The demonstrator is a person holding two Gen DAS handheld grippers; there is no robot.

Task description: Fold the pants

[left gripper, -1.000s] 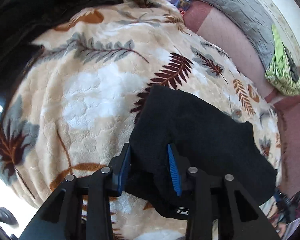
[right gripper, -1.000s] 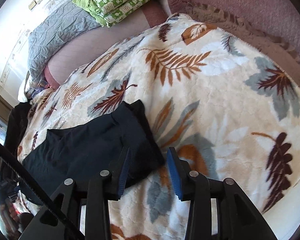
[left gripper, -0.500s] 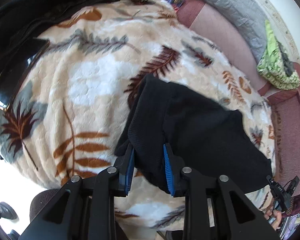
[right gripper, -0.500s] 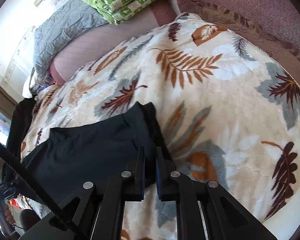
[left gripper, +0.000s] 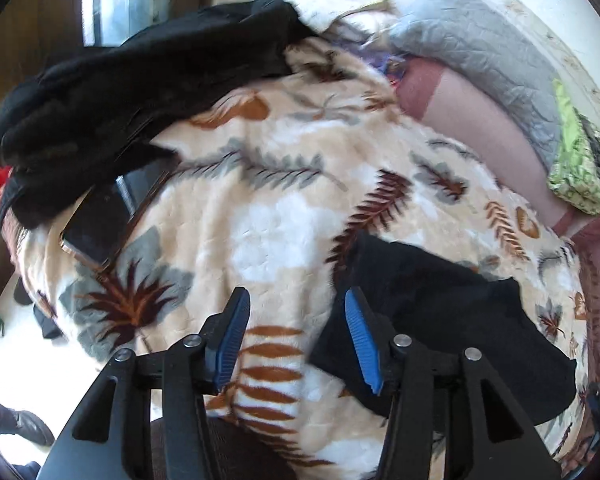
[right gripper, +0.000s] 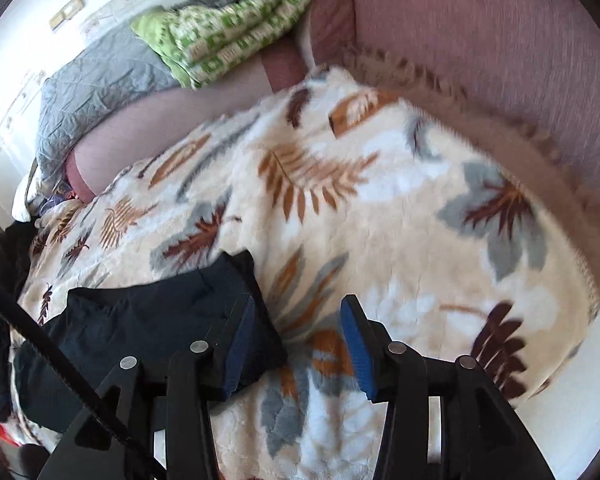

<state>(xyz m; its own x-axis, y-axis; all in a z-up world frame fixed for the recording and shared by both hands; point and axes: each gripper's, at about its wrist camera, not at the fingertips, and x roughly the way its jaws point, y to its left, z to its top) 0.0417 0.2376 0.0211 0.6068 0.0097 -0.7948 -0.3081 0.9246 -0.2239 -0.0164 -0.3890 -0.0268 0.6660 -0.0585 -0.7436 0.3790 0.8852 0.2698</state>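
- A plush, leaf-printed blanket point(left gripper: 268, 216) covers the bed, its pile quilted into soft lumps.
- Folded black pants point(left gripper: 452, 320) lie flat on it, a blocky slab of matte knit.
- Left gripper point(left gripper: 296, 340): jaws opening, nothing between the ribbed blue pads.
- Right gripper point(right gripper: 296, 344): jaws opening, empty, the pants point(right gripper: 148, 328) just beside its left finger.

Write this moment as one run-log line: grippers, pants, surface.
left gripper: opening, empty | right gripper: opening, empty | pants: folded, released | surface: leaf-print blanket

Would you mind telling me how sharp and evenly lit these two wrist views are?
Left wrist: fisheye bending, glare on the window and far wall, slight smear; black pants lose detail. Right wrist: motion blur softens the leaf blanket and green quilt; wall overexposed.
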